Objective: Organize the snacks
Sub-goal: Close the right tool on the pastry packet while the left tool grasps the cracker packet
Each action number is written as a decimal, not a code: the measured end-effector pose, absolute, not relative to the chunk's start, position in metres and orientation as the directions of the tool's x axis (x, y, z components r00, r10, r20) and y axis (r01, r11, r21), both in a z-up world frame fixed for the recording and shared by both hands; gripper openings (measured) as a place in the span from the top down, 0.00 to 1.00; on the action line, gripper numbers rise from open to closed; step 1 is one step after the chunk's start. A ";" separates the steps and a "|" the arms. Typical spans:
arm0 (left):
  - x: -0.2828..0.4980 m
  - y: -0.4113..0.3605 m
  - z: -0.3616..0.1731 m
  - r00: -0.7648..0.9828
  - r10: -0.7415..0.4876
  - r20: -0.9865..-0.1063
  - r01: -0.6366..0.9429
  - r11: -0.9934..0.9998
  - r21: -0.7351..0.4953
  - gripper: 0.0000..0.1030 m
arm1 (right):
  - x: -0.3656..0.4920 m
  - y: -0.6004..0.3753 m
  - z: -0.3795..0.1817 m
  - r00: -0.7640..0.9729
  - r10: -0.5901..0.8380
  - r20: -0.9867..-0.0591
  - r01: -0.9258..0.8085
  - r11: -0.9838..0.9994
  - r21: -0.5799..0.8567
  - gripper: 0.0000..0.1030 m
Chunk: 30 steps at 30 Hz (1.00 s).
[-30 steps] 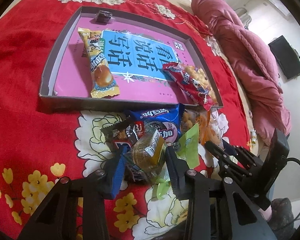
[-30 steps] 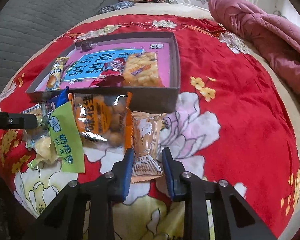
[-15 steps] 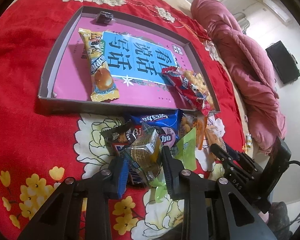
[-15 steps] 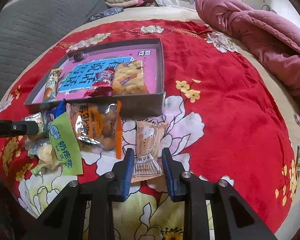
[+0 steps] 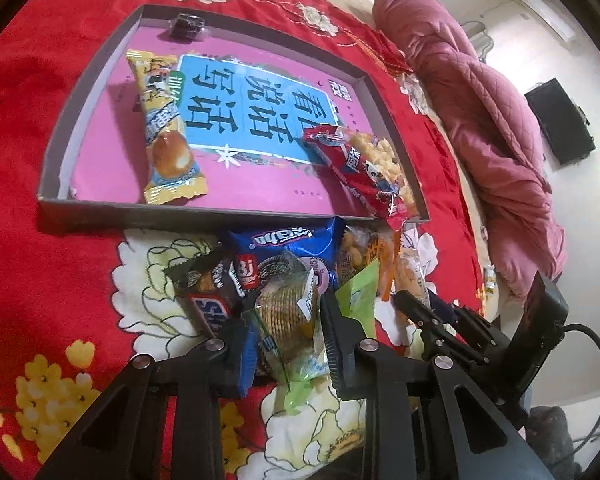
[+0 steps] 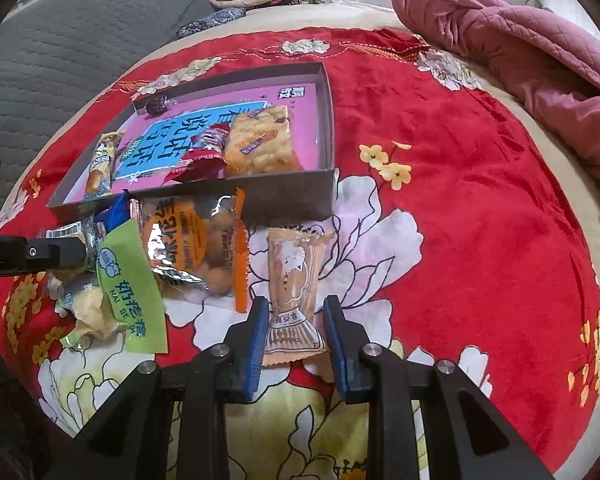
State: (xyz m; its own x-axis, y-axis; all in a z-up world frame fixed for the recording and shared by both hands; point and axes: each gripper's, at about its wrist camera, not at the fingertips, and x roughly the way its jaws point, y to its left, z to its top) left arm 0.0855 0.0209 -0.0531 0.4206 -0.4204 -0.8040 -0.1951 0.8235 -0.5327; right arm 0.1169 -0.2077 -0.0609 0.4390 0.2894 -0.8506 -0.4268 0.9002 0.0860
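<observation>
**Both grippers clamped on snacks beside the tray**

Left gripper (image 5: 286, 344) first: its blue pads squeeze a clear cracker packet (image 5: 286, 312), round biscuits showing through the wrapper. Over on the other side, the right gripper (image 6: 294, 330) pinches the bottom end of a beige cat-print wafer packet (image 6: 296, 284) that lies flat on the red floral bedspread (image 6: 480, 220).

Around the left grip sits the pile: a dark Snickers bar (image 5: 208, 300) just to the left, a blue Oreo pack (image 5: 288, 240) behind with a red "BJ" label at its corner, a green pouch (image 6: 130, 284) reading "NAI GE" with a small "Milk" badge, and an orange-edged bag of round puffs (image 6: 198, 244) leaning against the tray wall.

Beyond the pile, the shallow grey tray (image 5: 54, 148) holds a pink-and-blue sheet with large Chinese characters. Four snacks are inside: a yellow bun packet (image 5: 166, 132) on the left, a red wrapper (image 5: 360, 168) overlapping a clear bag of yellow corn puffs (image 6: 260, 140) on the right, and one small dark candy (image 5: 186, 26) at the far wall.

A pink quilt (image 6: 520, 60) is bunched up at the bed's far edge.
</observation>
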 end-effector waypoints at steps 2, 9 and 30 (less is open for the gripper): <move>0.088 0.018 -0.053 0.421 -0.413 -0.808 -0.192 0.830 -0.524 0.72 | 0.119 -0.206 -0.064 0.435 0.285 -0.854 -0.426 0.901 0.084 0.72; 0.089 0.014 -0.051 0.433 -0.401 -0.807 -0.173 0.842 -0.512 0.75 | 0.120 -0.204 -0.063 0.449 0.291 -0.845 -0.432 0.898 0.079 0.73; 0.070 0.025 -0.016 0.503 -0.373 -0.780 -0.147 0.852 -0.502 0.76 | 0.108 -0.207 -0.022 0.509 0.377 -0.774 -0.446 0.884 0.137 0.77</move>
